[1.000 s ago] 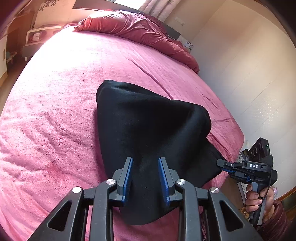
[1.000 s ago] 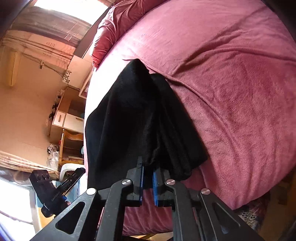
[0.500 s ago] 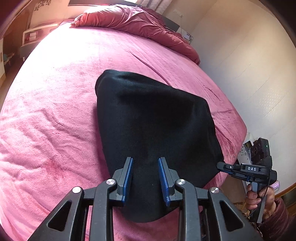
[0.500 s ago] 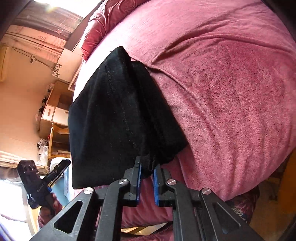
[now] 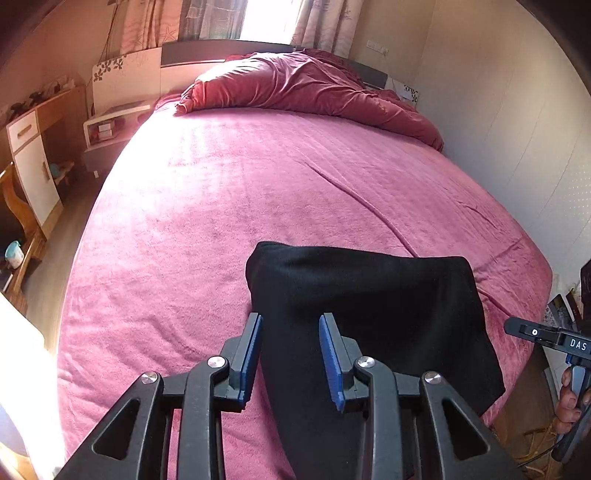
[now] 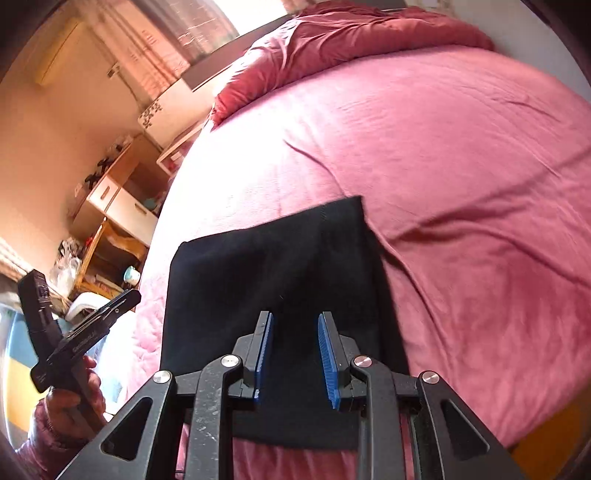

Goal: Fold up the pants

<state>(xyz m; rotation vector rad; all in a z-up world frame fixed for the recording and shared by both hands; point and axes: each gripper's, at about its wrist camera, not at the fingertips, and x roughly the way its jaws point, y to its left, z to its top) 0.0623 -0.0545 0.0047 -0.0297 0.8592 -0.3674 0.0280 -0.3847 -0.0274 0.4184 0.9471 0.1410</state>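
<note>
Freshly let go, the black pants (image 5: 369, 317) lie as a compact folded rectangle at the near edge of the pink bed (image 5: 229, 206), their lower end running down toward the bed's edge. A second ago the right hand-held gripper (image 6: 295, 350) was pinched on a corner of the cloth; its jaws have just been opening and now stand spread above the fabric, nothing between the blue pads. The left hand-held gripper (image 5: 291, 354) has also widened a little within the last half second and hovers parted over the left part of the pants, not pressing on them. Both tools have drawn up and back from the cloth, so more of the room shows than before. By the look of it, the last fold is laid and the task is at or close to its end; at most some smoothing seems left.

Around the bed: a crumpled red duvet (image 5: 306, 85) heaped at the headboard, well apart from the pants; a wooden desk with white drawers (image 5: 29, 155) along the left wall; a nightstand (image 5: 110, 125) beside it; curtains (image 5: 192, 18) at a bright window. A long crease in the bedcover (image 5: 369, 206) runs just beyond the pants. Nothing lies on or against the folded cloth.
</note>
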